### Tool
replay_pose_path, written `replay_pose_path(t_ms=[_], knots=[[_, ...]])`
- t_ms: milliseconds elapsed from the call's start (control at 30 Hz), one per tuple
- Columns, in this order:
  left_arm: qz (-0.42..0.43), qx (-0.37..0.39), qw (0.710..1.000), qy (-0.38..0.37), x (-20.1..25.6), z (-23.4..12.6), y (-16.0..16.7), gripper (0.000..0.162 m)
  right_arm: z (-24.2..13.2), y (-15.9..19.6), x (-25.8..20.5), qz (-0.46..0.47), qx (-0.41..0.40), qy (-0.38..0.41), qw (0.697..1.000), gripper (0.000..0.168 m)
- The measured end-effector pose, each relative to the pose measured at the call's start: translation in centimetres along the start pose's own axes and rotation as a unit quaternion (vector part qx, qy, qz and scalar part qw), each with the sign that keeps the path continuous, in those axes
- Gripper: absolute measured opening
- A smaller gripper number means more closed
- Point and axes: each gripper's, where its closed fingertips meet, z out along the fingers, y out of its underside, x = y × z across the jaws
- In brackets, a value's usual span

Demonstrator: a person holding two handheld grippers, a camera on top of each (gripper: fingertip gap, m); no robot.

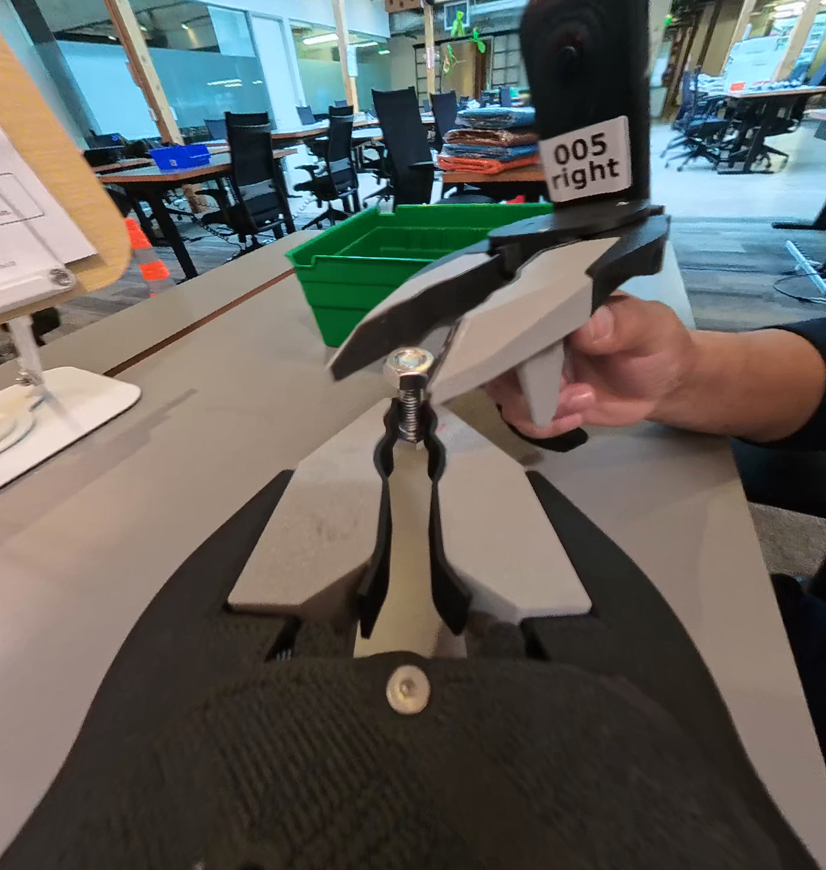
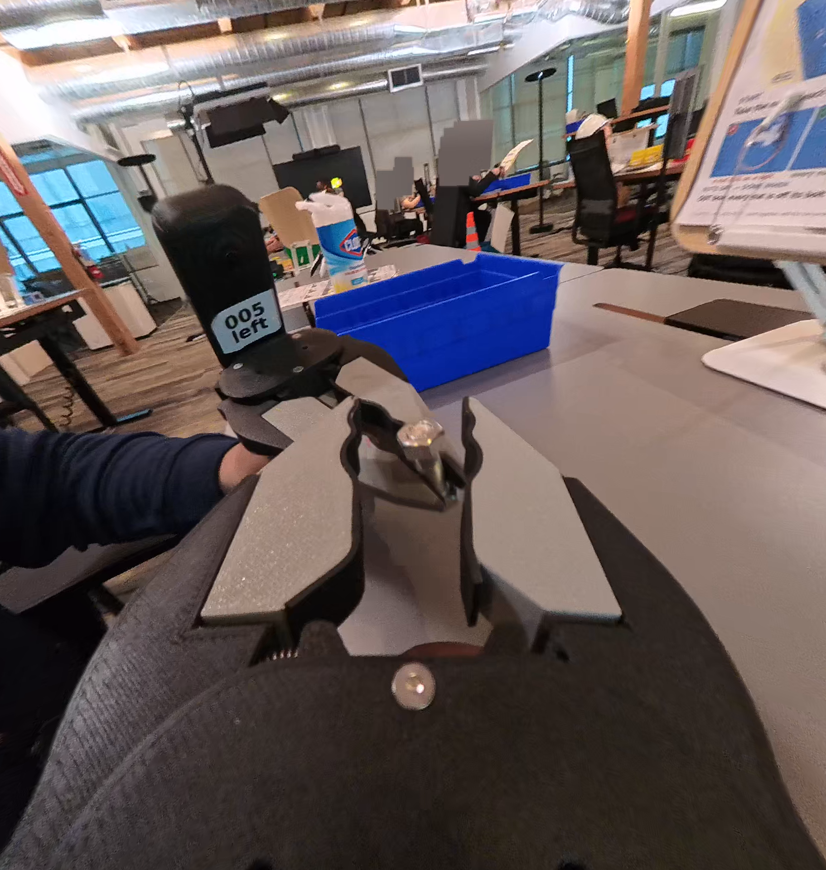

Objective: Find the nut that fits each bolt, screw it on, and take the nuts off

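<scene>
Bolt [image 1: 410,400] upright, head up, clamped by left hand-held gripper [image 1: 410,435], right hand-held gripper [image 2: 408,452] spread around head

Green bin [image 1: 354,277] on grey table [image 1: 213,423]; blue bin [image 2: 448,320]; spray bottle [image 2: 342,245] behind.

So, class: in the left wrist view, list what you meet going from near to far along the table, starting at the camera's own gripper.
left gripper → bolt clamped upright in its fingertips → right gripper, jaws open around the bolt head → green bin → office chairs beyond the table.
</scene>
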Motion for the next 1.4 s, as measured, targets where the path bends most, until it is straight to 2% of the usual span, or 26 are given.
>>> replay_pose_path(t_ms=[200, 300, 367, 467, 567, 700, 900, 1133, 1400], knots=[[-0.016, -0.008, 0.999, -0.045, -2.4, -1.1, 0.4, 0.007, -0.8, 0.1, 1.0, -0.045, -0.013, 0.043, 0.998, 0.028], [0.000, -0.019, 0.999, -0.031, -1.5, -0.6, 0.6, 0.007, 0.2, 0.9, 0.7, -0.064, -0.034, 0.049, 0.996, 0.027], [0.019, -0.029, 0.999, -0.022, -0.6, -0.1, 0.7, 0.007, 0.5, 1.2, 0.9, -0.072, -0.042, 0.060, 0.995, 0.020], [0.030, -0.032, 0.999, -0.030, -0.6, 0.0, 0.7, 0.007, 0.0, 1.1, 1.1, -0.067, -0.041, 0.060, 0.995, 0.016], [0.011, -0.032, 0.998, -0.045, -1.6, -0.4, 0.9, 0.007, -1.0, -0.3, 1.3, -0.060, -0.005, 0.061, 0.996, 0.020], [0.009, -0.034, 0.998, -0.058, -2.2, -0.7, 1.0, 0.007, -1.0, 0.1, 1.4, -0.045, -0.017, 0.054, 0.997, 0.021], [0.038, -0.012, 0.999, 0.010, 1.0, 0.0, 0.0, 0.007, 0.2, 0.5, -0.4, -0.055, -0.020, 0.019, 0.998, 0.016], [-0.008, -0.023, 0.998, -0.052, -2.5, -1.0, 0.6, 0.007, -1.0, -0.2, 0.6, -0.058, -0.007, 0.043, 0.997, 0.021], [0.000, -0.022, 1.000, -0.017, -0.6, -0.1, 0.5, 0.006, 0.1, 0.1, 0.1, -0.054, -0.009, 0.033, 0.998, 0.029]])
